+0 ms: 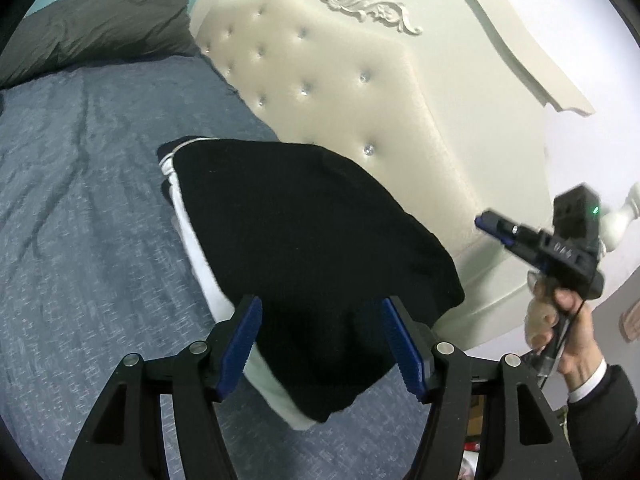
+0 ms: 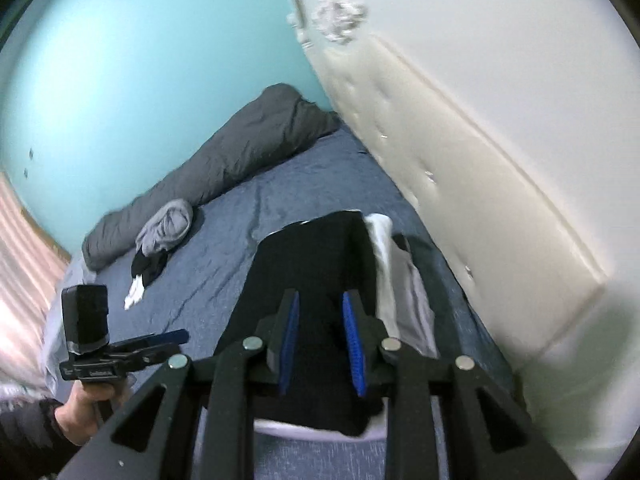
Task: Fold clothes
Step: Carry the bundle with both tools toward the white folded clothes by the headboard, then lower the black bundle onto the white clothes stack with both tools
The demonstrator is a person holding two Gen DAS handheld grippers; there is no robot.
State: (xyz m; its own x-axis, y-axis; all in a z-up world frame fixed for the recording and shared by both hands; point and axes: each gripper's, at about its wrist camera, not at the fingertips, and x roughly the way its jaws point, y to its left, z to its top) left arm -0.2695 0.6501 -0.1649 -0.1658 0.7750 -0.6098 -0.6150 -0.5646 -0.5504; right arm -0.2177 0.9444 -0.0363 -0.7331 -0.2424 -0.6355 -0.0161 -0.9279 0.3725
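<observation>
Lying folded on the blue bedspread against the tufted headboard, black garment tops a white one, long axis running away. Left claw spread just short of its near edge; right claw half-spread over it, pinching nothing.
</observation>
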